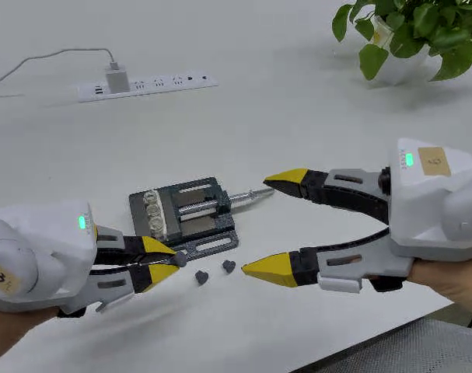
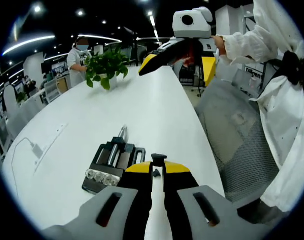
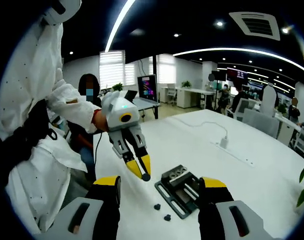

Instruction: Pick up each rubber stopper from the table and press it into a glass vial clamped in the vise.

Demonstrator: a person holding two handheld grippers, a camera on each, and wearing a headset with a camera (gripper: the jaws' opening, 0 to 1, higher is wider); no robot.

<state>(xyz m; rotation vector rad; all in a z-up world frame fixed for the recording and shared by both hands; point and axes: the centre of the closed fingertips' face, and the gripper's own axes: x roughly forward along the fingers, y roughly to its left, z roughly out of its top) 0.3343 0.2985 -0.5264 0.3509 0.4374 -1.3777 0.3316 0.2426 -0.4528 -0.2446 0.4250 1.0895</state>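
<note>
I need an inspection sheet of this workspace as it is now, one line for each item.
Surface: white table.
Job's things: vise holding three glass vials; two loose stoppers on the table beside it.
Clutter: potted plant at the far corner.
Grippers: left tool shut on a third stopper; right tool open above the table.
Cables: power strip with charger and white cable.
Surroundings: office; a person behind the plant.

White tabletop [image 1: 298, 132]. Dark vise [image 1: 185, 217] near the front edge. Just before it lie one rubber stopper [image 1: 202, 276] and a second stopper [image 1: 229, 266], apart. Power strip [image 1: 146, 85] far left, charger [image 1: 117, 78] plugged in. Potted plant [image 1: 403, 62] far right, pot apparently white.
</note>
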